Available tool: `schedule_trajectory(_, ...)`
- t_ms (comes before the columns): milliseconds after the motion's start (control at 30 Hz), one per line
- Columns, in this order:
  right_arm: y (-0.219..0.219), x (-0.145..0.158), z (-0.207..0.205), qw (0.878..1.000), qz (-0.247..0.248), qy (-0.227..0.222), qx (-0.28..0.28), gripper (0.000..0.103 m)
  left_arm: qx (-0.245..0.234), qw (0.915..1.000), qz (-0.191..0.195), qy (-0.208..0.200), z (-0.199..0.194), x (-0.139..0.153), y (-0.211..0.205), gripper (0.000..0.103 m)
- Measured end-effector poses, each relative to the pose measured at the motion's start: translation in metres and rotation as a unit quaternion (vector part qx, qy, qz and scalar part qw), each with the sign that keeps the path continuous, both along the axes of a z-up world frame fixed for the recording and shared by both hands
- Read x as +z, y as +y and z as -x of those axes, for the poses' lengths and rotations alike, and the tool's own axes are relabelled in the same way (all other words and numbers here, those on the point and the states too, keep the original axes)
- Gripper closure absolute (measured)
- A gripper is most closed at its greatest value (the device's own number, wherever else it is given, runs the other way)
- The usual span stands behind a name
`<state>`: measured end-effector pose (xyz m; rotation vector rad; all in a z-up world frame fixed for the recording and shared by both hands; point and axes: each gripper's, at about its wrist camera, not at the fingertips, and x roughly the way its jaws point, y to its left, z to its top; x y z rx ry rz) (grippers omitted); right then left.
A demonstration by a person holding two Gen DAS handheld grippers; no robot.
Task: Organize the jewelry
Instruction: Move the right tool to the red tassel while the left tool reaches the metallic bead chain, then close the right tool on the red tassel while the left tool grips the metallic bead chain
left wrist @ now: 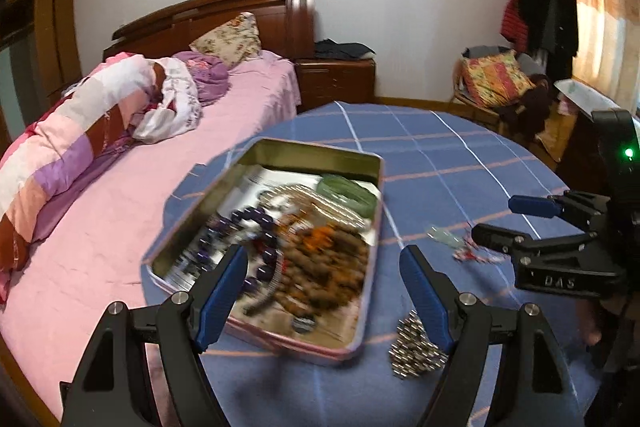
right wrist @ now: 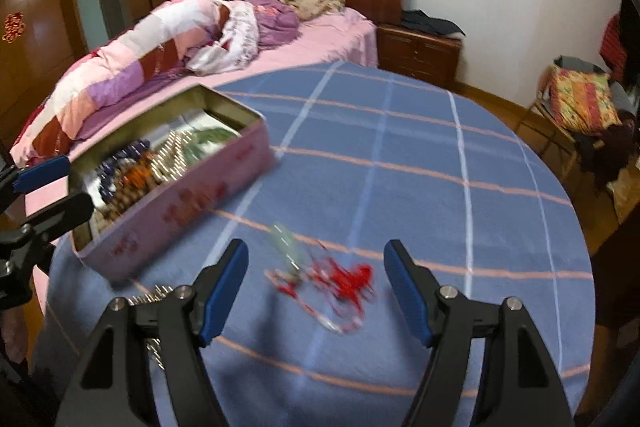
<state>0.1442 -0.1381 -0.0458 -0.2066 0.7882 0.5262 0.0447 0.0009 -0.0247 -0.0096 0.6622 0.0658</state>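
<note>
Both grippers' fingers (right wrist: 224, 291) spread wide, empty, right gripper (right wrist: 316, 287) poised over red-corded pendant (right wrist: 340, 279) beside open jewelry tin (right wrist: 180, 211), likely for pickup.

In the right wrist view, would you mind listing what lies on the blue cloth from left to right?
Pink tin of jewelry → silver bead chain, partly hidden behind the right gripper → pale green piece → red tasselled piece, between the open fingers. Motion blur hides finer detail.

Blue plaid table (right wrist: 400, 155): pink tin (right wrist: 180, 203), red-corded pendant (right wrist: 332, 279), silver bead chain (left wrist: 416, 355).
</note>
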Motion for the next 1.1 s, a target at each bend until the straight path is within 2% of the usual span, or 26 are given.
schedule_trajectory(267,-0.011,-0.009,0.001,1.0,0.01,0.013,-0.011,0.029,-0.03,0.9995,0.002,0.009,0.009,-0.009,-0.026,0.025)
schedule_trajectory(567,0.0,-0.018,-0.005,0.999,0.029,0.023,-0.001,0.029,-0.025,0.9996,0.006,0.014,0.014,-0.014,-0.026,0.025)
schedule_trajectory(733,0.01,-0.025,-0.005,0.998,0.051,0.035,0.018,0.037,-0.027,0.9995,0.006,0.014,0.019,-0.015,-0.029,0.025)
schedule_trajectory(767,0.011,-0.027,-0.005,0.998,0.055,0.04,0.019,0.042,-0.028,0.9995,0.006,0.015,0.019,-0.015,-0.031,0.025)
schedule_trajectory(833,0.009,-0.026,-0.005,0.998,0.049,0.039,0.019,0.06,-0.032,0.9994,0.005,0.014,0.02,-0.015,-0.033,0.025)
schedule_trajectory(867,0.008,-0.025,-0.005,0.998,0.053,0.036,0.019,0.083,-0.035,0.9993,0.004,0.013,0.021,-0.014,-0.036,0.025)
schedule_trajectory(900,0.008,-0.025,-0.004,0.998,0.056,0.036,0.02,0.093,-0.036,0.9993,0.003,0.012,0.02,-0.013,-0.037,0.025)
schedule_trajectory(1100,-0.016,-0.024,-0.004,0.998,0.05,0.039,-0.008,0.095,-0.05,0.9987,-0.008,-0.001,0.027,-0.008,-0.047,0.025)
